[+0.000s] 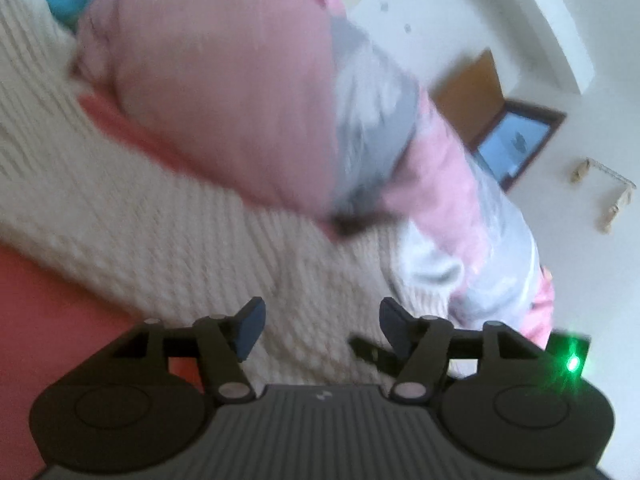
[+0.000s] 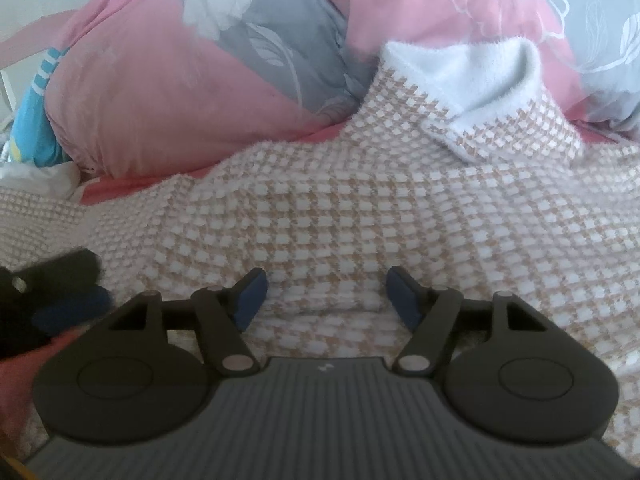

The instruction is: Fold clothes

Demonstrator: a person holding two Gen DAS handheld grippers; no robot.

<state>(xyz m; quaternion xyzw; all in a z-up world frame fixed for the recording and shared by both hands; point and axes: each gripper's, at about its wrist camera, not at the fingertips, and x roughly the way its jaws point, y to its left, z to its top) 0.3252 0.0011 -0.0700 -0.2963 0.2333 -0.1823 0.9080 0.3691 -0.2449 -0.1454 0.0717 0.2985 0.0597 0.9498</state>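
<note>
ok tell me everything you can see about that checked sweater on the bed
The sweater is a fuzzy knit in a small tan-and-white check, with a plain white lining showing inside its turned collar. It lies spread and slightly rumpled on the pink bed sheet, its collar end resting against pink-and-grey floral pillows. Both grippers hover over it with open jaws, holding nothing.

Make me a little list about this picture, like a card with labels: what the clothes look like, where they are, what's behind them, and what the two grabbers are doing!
garment: beige-and-white checked knit sweater with a fuzzy white collar
where: spread out on a pink bed sheet
behind it: pink and grey flowered pillows
far side: something blue with stripes, partly hidden
left gripper: open, nothing between its jaws, over the sweater
right gripper: open, nothing between its jaws, over the sweater
folding: no fold visible yet
</note>
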